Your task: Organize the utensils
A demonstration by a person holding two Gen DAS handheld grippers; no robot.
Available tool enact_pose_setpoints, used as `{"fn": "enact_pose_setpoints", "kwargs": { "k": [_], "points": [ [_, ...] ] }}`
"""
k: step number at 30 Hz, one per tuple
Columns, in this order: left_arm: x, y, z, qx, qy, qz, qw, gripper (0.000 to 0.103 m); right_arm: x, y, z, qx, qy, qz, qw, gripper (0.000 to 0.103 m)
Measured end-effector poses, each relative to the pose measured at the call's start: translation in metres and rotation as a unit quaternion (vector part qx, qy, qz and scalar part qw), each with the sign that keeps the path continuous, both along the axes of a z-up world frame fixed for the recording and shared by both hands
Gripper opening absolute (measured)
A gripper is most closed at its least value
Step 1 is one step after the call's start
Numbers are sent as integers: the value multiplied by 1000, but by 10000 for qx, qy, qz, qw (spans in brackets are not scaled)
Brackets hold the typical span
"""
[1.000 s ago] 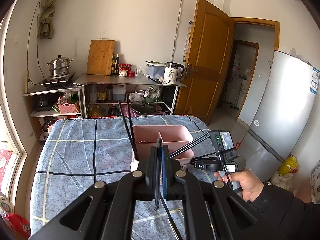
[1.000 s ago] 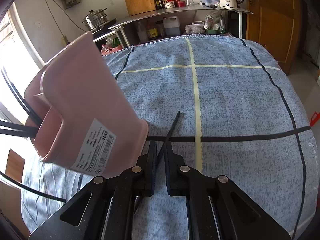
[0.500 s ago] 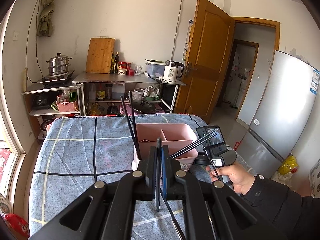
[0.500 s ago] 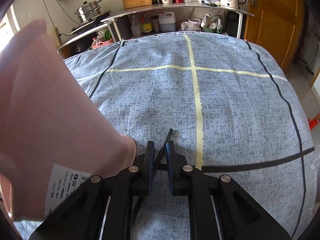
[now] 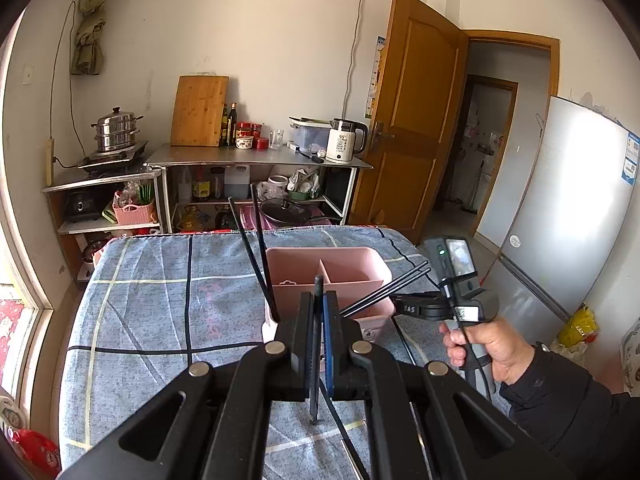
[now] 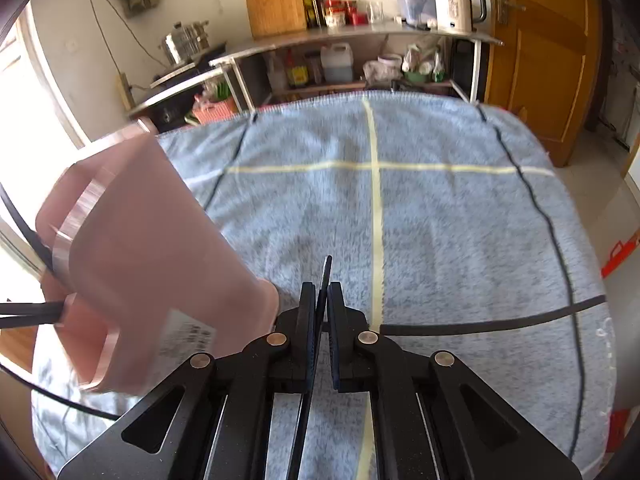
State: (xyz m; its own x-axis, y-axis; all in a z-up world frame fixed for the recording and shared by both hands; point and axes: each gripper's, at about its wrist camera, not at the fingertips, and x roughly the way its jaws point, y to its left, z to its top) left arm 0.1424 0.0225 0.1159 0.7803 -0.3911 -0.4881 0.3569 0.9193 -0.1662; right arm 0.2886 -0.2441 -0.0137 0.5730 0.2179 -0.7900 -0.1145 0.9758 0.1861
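Observation:
A pink divided utensil holder stands on the blue checked cloth, with several black chopsticks leaning out of it to the left and right. My left gripper is shut on a black chopstick, just in front of the holder. In the right wrist view the holder fills the left, blurred and close. My right gripper is shut on a black chopstick, beside the holder's right wall. The right gripper's body and hand show in the left wrist view.
A steel counter with a kettle, cutting board and jars stands beyond the table's far edge. A steamer pot sits at left. A wooden door and a fridge are at right.
The right gripper with its chopstick has drawn back and lifted beside the holder, so the holder shifts in its view. The left gripper has risen a little, still holding its chopstick.

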Motion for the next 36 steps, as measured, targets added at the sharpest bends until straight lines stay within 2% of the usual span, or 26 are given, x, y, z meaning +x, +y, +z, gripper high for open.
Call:
{"fn": "enact_pose_setpoints", "kwargs": {
  "k": [8, 13, 17, 28, 36],
  "points": [
    [0, 0, 1, 40, 70, 122, 9999, 5, -44, -12, 81, 163, -979, -1, 9951, 5],
    [0, -2, 1, 74, 115, 174, 9998, 5, -75, -16, 115, 192, -1468, 19, 9890, 5],
    [-3, -3, 2, 109, 135, 173, 9997, 5, -92, -22, 123, 271, -1610, 63, 9866, 5],
    [-14, -11, 4, 203, 157, 80, 9996, 5, -148, -25, 137, -93, -1685, 297, 9852, 5],
    [-16, -12, 9, 300, 158, 62, 9994, 5, -167, -24, 152, -125, -1933, 381, 9803, 5]
  ]
}}
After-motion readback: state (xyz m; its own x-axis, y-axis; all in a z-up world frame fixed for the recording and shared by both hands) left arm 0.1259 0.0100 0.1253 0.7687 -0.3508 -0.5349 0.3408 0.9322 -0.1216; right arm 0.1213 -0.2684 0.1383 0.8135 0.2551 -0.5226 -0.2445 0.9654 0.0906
